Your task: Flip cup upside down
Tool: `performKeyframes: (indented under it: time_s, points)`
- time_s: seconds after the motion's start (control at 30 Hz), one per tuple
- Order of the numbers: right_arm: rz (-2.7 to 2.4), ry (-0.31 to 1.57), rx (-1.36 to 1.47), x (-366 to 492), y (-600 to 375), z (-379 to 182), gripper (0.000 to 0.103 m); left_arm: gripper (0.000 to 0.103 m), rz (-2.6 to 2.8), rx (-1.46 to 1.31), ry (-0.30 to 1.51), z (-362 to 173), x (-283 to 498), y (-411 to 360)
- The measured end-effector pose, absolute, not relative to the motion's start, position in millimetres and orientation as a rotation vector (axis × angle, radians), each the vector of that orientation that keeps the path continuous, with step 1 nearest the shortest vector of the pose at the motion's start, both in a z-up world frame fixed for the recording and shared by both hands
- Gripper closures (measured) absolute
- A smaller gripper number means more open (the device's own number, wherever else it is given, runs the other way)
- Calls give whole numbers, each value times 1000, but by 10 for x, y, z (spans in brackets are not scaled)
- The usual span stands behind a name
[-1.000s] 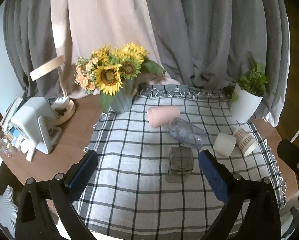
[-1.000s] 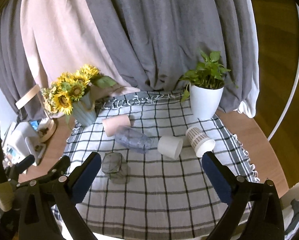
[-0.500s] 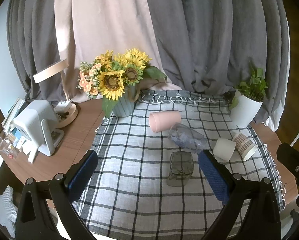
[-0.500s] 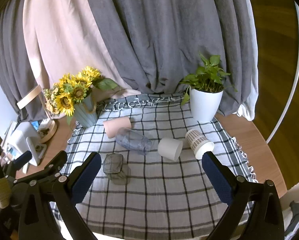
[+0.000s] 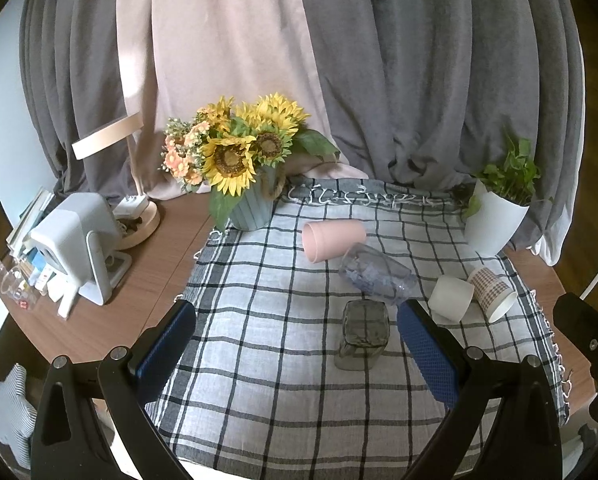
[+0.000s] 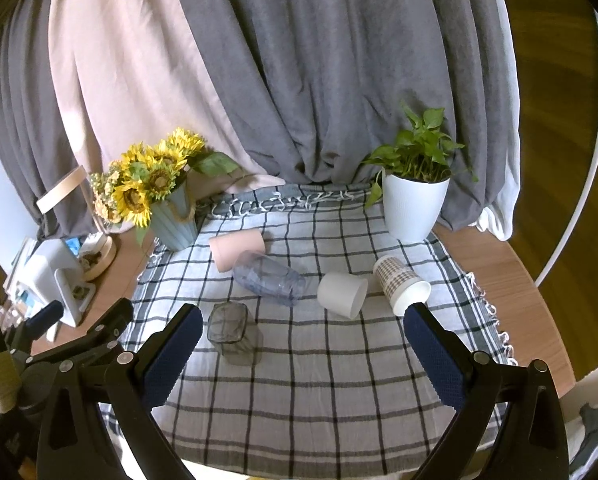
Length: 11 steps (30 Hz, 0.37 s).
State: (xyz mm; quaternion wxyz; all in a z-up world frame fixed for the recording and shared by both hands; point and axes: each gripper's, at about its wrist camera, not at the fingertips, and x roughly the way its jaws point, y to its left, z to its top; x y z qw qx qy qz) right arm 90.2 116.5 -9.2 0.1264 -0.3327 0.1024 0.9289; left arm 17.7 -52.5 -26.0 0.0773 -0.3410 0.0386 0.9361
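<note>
cups: five (image 6: 342, 294) lying sideways on checked cloth (image 6: 339, 380) | left hand-held gripper (image 5: 295, 344), right hand-held gripper (image 6: 299, 350): wide open, empty, hovering | next: pick one, upend

5 cups (image 6: 342, 294) lie tipped on checked cloth (image 6: 339, 380).

Five cups (image 6: 342, 294) lying across the cloth (image 6: 339, 380), vase (image 6: 175, 220) behind left, potted plant (image 6: 415, 204) behind right

My left hand-held gripper (image 5: 297, 344) hangs wide open above the checked cloth (image 5: 259, 360). Five cups lie on their sides there: pink (image 5: 333, 240), clear (image 5: 377, 274), smoky (image 5: 363, 334), white (image 5: 451, 298), patterned paper (image 5: 493, 294).
</note>
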Motion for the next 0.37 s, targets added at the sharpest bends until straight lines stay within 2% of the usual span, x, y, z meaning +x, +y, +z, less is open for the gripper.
performKeyframes:
  time_s: [0.37]
  points:
    - [2701,298,-973,899,1159,-96,2,0,2812,-1018,117,-256,184,-541]
